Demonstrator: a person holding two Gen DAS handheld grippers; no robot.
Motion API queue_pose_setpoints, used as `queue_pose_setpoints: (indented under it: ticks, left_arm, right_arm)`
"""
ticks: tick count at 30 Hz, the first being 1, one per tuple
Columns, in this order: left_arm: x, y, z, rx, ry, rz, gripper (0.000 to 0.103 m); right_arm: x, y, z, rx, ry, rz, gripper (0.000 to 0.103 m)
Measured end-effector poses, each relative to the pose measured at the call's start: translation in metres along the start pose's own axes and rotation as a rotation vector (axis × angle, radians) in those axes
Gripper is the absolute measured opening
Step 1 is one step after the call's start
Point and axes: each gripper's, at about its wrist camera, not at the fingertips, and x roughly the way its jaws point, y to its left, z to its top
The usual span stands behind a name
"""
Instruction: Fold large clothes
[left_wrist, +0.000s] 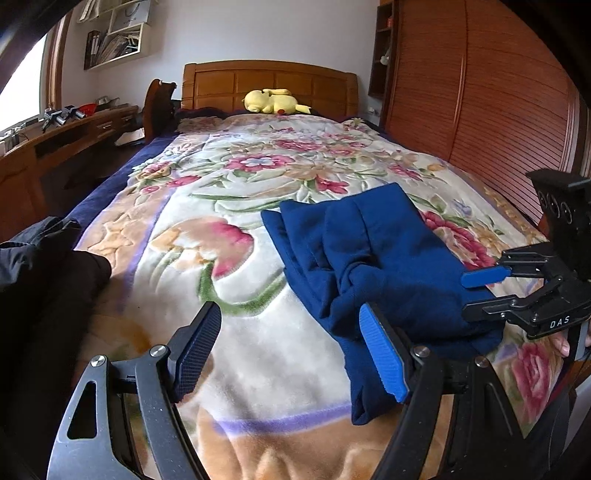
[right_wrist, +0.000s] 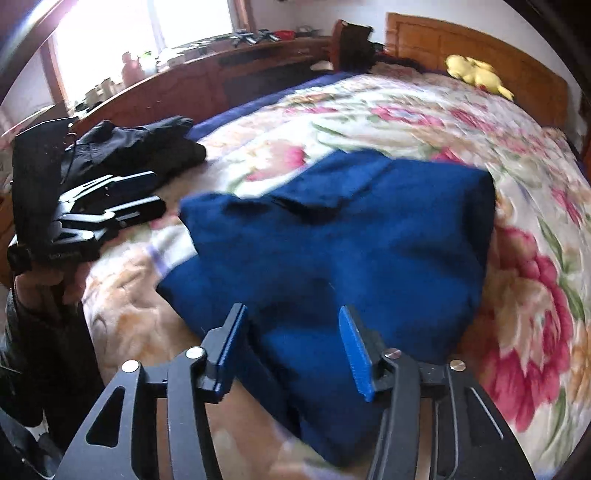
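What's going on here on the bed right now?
A person with a gripper in each hand is folding a dark blue fleece garment that lies bunched on the floral blanket. The right gripper is open, its blue pads apart over the garment's near edge. The left gripper is open beside the garment, holding nothing. A black garment lies in a pile near the blanket's edge.

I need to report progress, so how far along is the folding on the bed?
Done: the blue garment lies folded into a compact bundle on the floral blanket. In hand: nothing; left gripper and right gripper are open. Left: the dark clothes lie unfolded.
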Motion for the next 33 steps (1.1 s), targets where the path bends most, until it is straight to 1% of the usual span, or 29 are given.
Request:
queue_pose_setpoints:
  ticks: [3,6,8,11,12,13,14,15,17,19,22,24,26,28,29,30,31,33]
  left_arm:
    - [-0.005,0.009,-0.002,-0.017,-0.002,0.017,0.078]
    - [-0.007,0.021,-0.007,-0.035,0.006,0.040,0.078]
    - [-0.007,0.030,-0.010,-0.050,0.012,0.047,0.078]
    - [-0.007,0.039,-0.015,-0.067,0.023,0.054,0.078]
    - [-0.007,0.041,-0.016,-0.068,0.025,0.054,0.078]
    - [-0.006,0.042,-0.017,-0.066,0.026,0.054,0.078]
    - [-0.006,0.042,-0.018,-0.064,0.030,0.056,0.078]
    - [-0.006,0.042,-0.018,-0.062,0.033,0.057,0.078]
    - [-0.006,0.042,-0.019,-0.059,0.036,0.052,0.078]
    - [-0.008,0.040,-0.018,-0.055,0.038,0.047,0.078]
    - [-0.012,0.032,-0.016,-0.034,0.029,0.032,0.078]
    - [-0.014,0.026,-0.016,-0.016,0.024,0.024,0.078]
    - [-0.015,0.020,-0.017,-0.004,0.026,0.014,0.078]
    - [-0.015,0.015,-0.020,0.000,0.036,0.004,0.078]
    - [-0.014,0.014,-0.021,-0.001,0.042,0.000,0.078]
    - [-0.012,0.011,-0.023,-0.002,0.050,-0.005,0.078]
    - [-0.011,0.010,-0.024,0.000,0.055,-0.007,0.078]
    - [-0.009,0.004,-0.025,0.013,0.065,-0.010,0.078]
  right_arm:
    - [0.006,0.010,0.012,-0.045,-0.021,0.037,0.056]
    - [0.028,0.028,0.032,-0.095,-0.016,0.057,0.057]
    - [0.045,0.038,0.038,-0.133,0.011,0.059,0.057]
    - [0.078,0.043,0.040,-0.172,0.098,0.025,0.057]
    - [0.083,0.042,0.040,-0.170,0.101,0.020,0.056]
    - [0.092,0.042,0.044,-0.159,0.097,0.036,0.052]
    - [0.092,0.040,0.044,-0.152,0.086,0.050,0.038]
    - [0.089,0.037,0.044,-0.146,0.075,0.070,0.028]
    - [0.077,0.033,0.039,-0.134,0.051,0.113,0.019]
    - [0.061,0.031,0.030,-0.134,0.042,0.140,0.017]
    - [0.043,0.035,0.015,-0.158,0.060,0.181,0.017]
    - [0.042,0.034,0.006,-0.168,0.105,0.203,0.017]
    - [0.042,0.029,0.005,-0.157,0.122,0.202,0.019]
    - [0.036,0.021,0.009,-0.117,0.106,0.231,0.023]
    - [0.034,0.016,0.012,-0.093,0.100,0.245,0.028]
    - [0.032,0.012,0.016,-0.081,0.089,0.243,0.034]
    - [0.019,0.008,0.017,-0.083,0.067,0.226,0.037]
    - [0.010,-0.001,0.024,-0.095,0.018,0.193,0.045]
